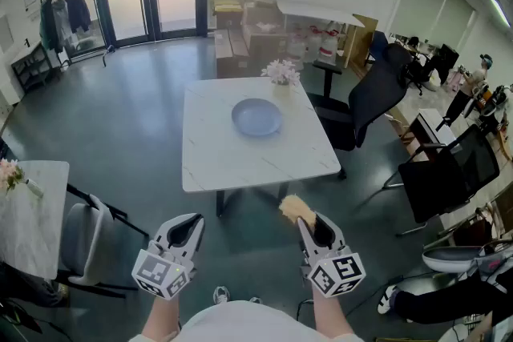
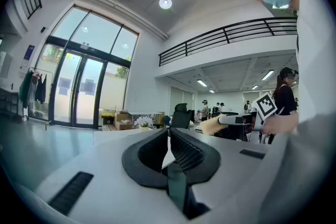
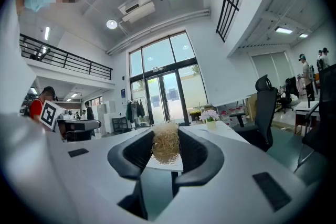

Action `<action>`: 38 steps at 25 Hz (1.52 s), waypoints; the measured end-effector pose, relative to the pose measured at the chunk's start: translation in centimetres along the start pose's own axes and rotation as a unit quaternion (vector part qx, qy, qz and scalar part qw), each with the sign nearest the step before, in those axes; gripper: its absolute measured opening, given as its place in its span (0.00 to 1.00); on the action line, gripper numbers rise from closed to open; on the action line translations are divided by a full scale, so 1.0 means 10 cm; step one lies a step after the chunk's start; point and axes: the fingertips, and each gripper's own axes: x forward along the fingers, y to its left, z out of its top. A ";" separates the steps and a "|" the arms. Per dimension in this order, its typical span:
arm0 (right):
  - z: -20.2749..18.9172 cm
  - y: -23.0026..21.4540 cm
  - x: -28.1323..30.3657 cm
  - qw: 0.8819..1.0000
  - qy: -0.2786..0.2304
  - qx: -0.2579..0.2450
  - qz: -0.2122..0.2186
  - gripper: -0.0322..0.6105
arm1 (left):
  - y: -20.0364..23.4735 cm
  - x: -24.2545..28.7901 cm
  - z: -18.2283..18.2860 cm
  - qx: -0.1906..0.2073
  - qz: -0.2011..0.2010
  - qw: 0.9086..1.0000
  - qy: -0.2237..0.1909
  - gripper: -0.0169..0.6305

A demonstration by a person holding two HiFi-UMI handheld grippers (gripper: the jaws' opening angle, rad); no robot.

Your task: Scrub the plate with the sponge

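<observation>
A round blue-grey plate lies on the white marble table, well ahead of both grippers. My right gripper is held level in front of me, shut on a yellow fibrous sponge. In the right gripper view the sponge sits squeezed between the jaws of that gripper. My left gripper is level beside it, shut with nothing in it. In the left gripper view that gripper's jaws meet, and the sponge shows off to the right.
A small pot of pale flowers stands at the table's far edge. A black office chair is at the table's right. A grey chair and another white table are on my left. Cardboard boxes stand behind.
</observation>
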 end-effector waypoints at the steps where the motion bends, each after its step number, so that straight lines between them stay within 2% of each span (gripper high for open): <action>1: 0.00 0.01 0.01 1.000 0.002 -0.001 -0.001 0.28 | 0.02 0.00 -0.01 -0.001 0.000 1.000 -0.001 0.09; 15: -0.03 0.10 0.17 1.000 -0.006 0.022 -0.009 0.28 | 0.24 0.04 -0.08 -0.014 -0.013 1.000 0.004 0.09; 29: -0.15 0.39 0.33 0.998 -0.011 0.034 -0.054 0.28 | 0.67 -0.02 -0.18 -0.016 -0.053 0.998 0.010 0.09; 38: -0.21 0.15 0.55 0.996 -0.004 0.042 -0.074 0.28 | 0.80 0.33 -0.26 -0.030 -0.062 0.998 0.008 0.09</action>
